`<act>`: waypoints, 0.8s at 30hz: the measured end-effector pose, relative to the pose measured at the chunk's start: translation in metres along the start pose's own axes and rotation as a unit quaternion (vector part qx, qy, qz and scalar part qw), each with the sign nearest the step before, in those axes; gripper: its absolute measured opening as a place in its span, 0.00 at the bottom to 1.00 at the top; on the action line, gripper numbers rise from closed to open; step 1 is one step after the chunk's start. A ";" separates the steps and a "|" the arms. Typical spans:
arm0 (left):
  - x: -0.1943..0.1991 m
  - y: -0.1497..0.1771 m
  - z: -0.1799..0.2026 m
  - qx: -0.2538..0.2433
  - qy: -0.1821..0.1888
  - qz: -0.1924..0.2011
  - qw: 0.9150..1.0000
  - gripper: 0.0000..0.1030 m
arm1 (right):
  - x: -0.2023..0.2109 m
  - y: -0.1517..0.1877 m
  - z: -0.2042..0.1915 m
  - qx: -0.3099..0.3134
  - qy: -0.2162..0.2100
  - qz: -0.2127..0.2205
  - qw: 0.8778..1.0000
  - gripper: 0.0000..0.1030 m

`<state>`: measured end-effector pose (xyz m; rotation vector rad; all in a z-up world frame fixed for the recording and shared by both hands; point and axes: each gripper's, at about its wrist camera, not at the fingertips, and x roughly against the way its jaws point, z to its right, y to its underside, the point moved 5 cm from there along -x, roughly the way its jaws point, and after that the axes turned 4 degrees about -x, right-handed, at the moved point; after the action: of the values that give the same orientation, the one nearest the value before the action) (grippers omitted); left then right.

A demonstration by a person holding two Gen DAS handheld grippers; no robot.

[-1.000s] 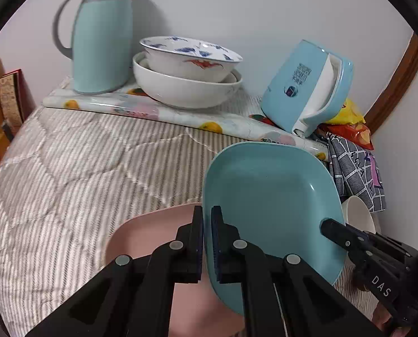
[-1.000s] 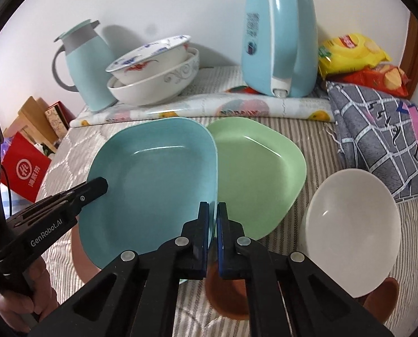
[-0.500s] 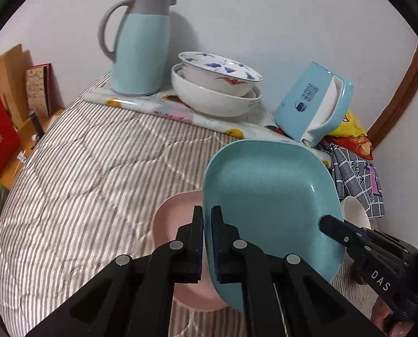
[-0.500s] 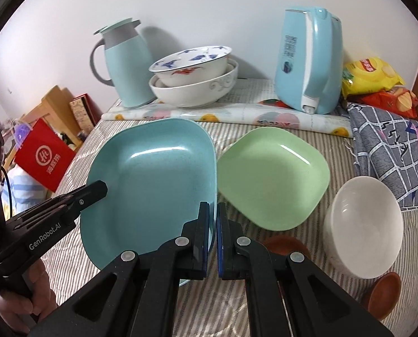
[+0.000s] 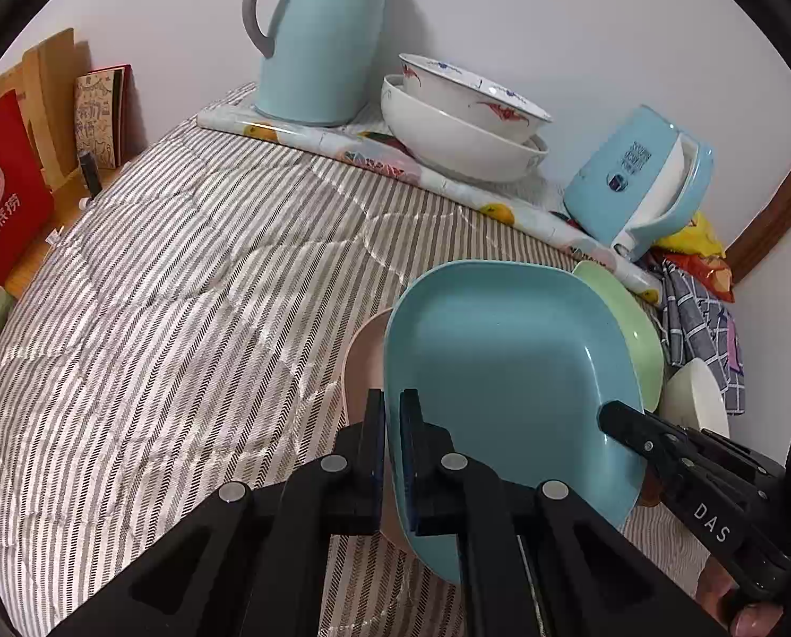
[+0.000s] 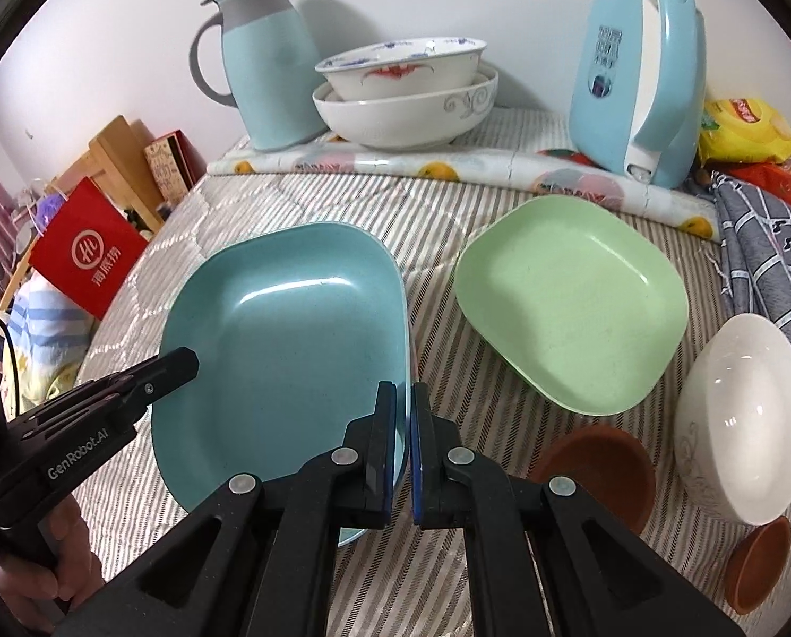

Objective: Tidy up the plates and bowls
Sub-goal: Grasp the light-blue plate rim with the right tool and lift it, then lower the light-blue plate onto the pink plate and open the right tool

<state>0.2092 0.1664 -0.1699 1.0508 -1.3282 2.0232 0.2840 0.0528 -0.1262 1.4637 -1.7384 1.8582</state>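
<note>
**Blue plate held at both edges, pink plate beneath it**

The teal-blue plate [image 6: 284, 350] is off the bedspread, pinched at opposite rims: the right gripper [image 6: 403, 424] has its jaws narrowed onto the right edge, the left gripper [image 5: 392, 440] is clamped on the left edge. So the plate sits directly between the two claws, its long axis running away from them toward the wall. A pink plate [image 5: 363, 355] peeks out just beneath and left of it. The green plate [image 6: 570, 302] lies apart to the right, nearer the right hand. Likely next: lower blue onto a stack.
</note>
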 end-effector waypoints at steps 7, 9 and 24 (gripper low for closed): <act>-0.010 0.003 -0.001 0.000 -0.001 -0.012 1.000 0.06 | -0.013 0.003 0.003 0.003 0.006 -0.015 1.000 0.05; -0.012 0.003 -0.002 0.000 -0.003 -0.014 1.000 0.06 | -0.015 0.002 0.002 0.007 0.010 -0.013 1.000 0.05; 0.005 0.000 0.012 -0.031 -0.018 -0.006 0.999 0.55 | 0.007 0.000 0.006 0.009 0.023 0.011 1.000 0.40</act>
<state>0.2103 0.1556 -0.1635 1.0702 -1.3916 1.9487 0.2832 0.0443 -0.1222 1.4017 -1.7291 1.9076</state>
